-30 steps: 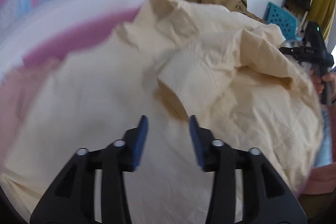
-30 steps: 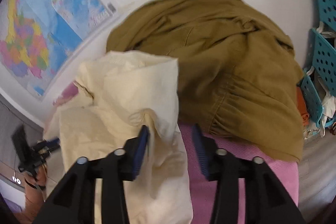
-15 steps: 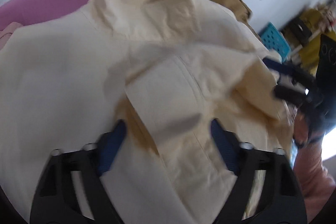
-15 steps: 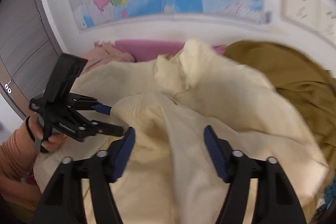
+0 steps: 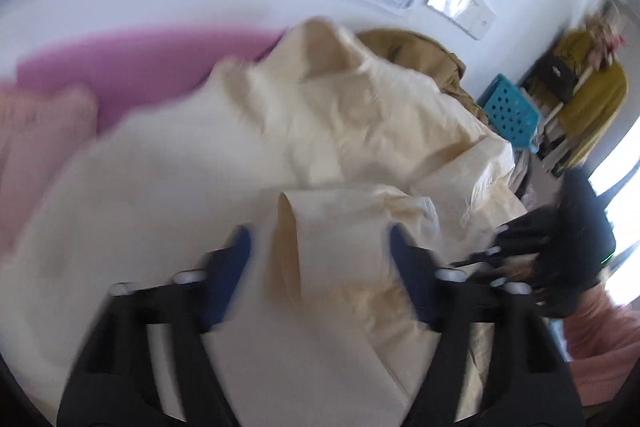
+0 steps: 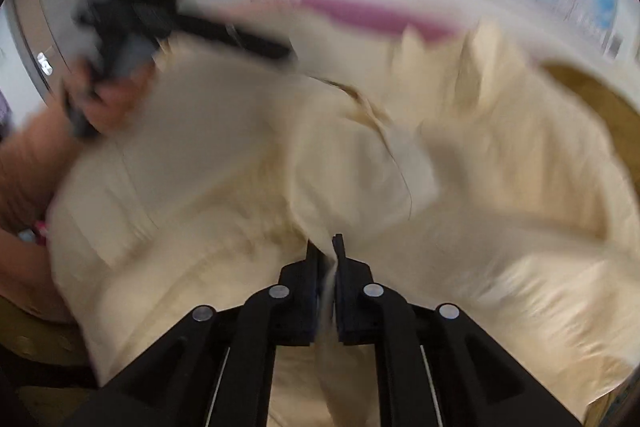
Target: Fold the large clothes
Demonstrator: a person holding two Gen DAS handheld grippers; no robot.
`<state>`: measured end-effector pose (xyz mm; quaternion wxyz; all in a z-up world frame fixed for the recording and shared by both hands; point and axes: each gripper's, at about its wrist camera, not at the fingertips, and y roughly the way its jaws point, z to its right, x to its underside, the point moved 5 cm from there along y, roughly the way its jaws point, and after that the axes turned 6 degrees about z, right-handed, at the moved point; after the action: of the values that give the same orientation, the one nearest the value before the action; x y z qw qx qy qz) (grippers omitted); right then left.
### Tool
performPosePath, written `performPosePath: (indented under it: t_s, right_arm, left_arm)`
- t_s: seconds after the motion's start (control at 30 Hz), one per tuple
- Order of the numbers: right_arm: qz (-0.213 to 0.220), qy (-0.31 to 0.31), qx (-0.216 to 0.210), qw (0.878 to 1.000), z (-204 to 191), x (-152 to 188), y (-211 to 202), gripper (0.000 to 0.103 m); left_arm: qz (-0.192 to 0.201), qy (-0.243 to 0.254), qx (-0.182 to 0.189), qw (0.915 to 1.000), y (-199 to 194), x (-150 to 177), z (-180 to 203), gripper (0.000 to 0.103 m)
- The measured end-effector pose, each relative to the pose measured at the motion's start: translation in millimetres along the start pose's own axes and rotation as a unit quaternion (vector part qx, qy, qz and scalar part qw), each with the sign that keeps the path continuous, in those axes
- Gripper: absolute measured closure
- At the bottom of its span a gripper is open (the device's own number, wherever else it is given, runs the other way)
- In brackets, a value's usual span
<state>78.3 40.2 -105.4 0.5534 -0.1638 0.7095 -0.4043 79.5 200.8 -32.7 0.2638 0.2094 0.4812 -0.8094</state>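
A large cream garment (image 5: pixel 340 131) lies crumpled over a pink surface (image 5: pixel 132 67); it fills the right wrist view (image 6: pixel 480 187) too. My left gripper (image 5: pixel 320 259) is open, its blue pads either side of a folded cream flap (image 5: pixel 332 239). My right gripper (image 6: pixel 328 259) is shut on a fold of the cream garment, which runs between its jaws. The right gripper also shows at the right of the left wrist view (image 5: pixel 560 247), and the left gripper at the upper left of the right wrist view (image 6: pixel 160 11). Both views are blurred.
An olive-brown garment (image 5: pixel 424 55) lies behind the cream one, also at the right edge (image 6: pixel 600 99). A pale pink cloth (image 5: pixel 36 131) lies at the left. A teal crate (image 5: pixel 512 111) and hanging clothes (image 5: pixel 592 95) stand by the wall.
My right gripper has closed on a fold of the cream garment. My left gripper stays open and has moved in around the folded flap. Both views swung.
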Motion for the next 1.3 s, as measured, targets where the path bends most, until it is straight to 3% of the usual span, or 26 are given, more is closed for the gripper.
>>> performPosePath:
  t_s: [0.03,0.07,0.1,0.13,0.17,0.27,0.33,0.4,0.43,0.5,0.53,0.7,0.77,0.83,0.93,1.03,1.2,1.3]
  right_arm:
    - [-0.011,0.000,-0.004,1.000,-2,4,6,0.088]
    - [-0.016,-0.002,0.000,1.000,-3,5,9,0.087]
    - [-0.014,0.002,-0.002,1.000,-2,3,7,0.077]
    - [-0.005,0.014,-0.011,1.000,0,0,1,0.061]
    - [0.006,0.024,-0.018,1.000,3,-3,-5,0.056]
    - [0.051,0.056,-0.025,0.997,21,-10,-38,0.054]
    - [0.076,0.078,0.015,0.994,43,-10,-61,0.054]
    - [0.097,0.101,0.070,0.988,70,-8,-79,0.053]
    - [0.104,0.114,0.097,0.983,84,-6,-88,0.053]
    - [0.116,0.136,0.151,0.972,109,0,-103,0.052]
    - [0.116,0.143,0.182,0.966,122,3,-108,0.051]
    - [0.131,0.203,0.216,0.946,176,31,-130,0.051]
    - [0.143,0.222,0.230,0.937,189,37,-136,0.044]
    - [0.135,0.238,0.227,0.935,193,44,-130,0.034]
    - [0.119,0.271,0.201,0.934,199,49,-111,0.024]
    - [0.100,0.296,0.159,0.936,201,52,-91,0.012]
    - [0.086,0.342,0.135,0.926,213,65,-79,0.012]
    - [0.121,0.362,0.122,0.916,214,73,-93,0.011]
  left_arm:
    - [-0.003,-0.014,0.016,0.9998,-2,2,-5,0.028]
    - [-0.008,-0.027,0.027,0.9992,-2,3,-8,0.019]
    - [-0.010,-0.034,0.032,0.9989,0,3,-8,0.014]
    - [-0.014,-0.038,0.044,0.9982,2,3,-6,0.013]
    - [-0.019,-0.035,0.051,0.9979,3,4,-4,0.013]
    - [-0.037,-0.009,0.046,0.9982,13,11,9,0.013]
    - [-0.051,0.009,0.035,0.9981,23,17,18,0.013]
    - [-0.065,0.023,0.022,0.9974,31,23,18,0.031]
    - [-0.069,0.033,0.014,0.9970,34,26,19,0.045]
    - [-0.066,0.050,-0.008,0.9965,37,29,20,0.054]
    - [-0.062,0.061,-0.014,0.9961,37,30,23,0.071]
    - [-0.009,0.059,-0.036,0.9976,3,17,19,0.079]
    - [0.013,0.060,-0.039,0.9974,-17,15,11,0.077]
    - [-0.001,0.047,-0.047,0.9978,-21,21,1,0.074]
    - [-0.025,0.069,-0.080,0.9941,-6,32,0,0.065]
    - [-0.049,0.057,-0.077,0.9942,9,38,-3,0.065]
    - [-0.050,0.036,-0.070,0.9957,13,37,-14,0.066]
    - [-0.049,0.037,-0.069,0.9957,11,40,-15,0.066]
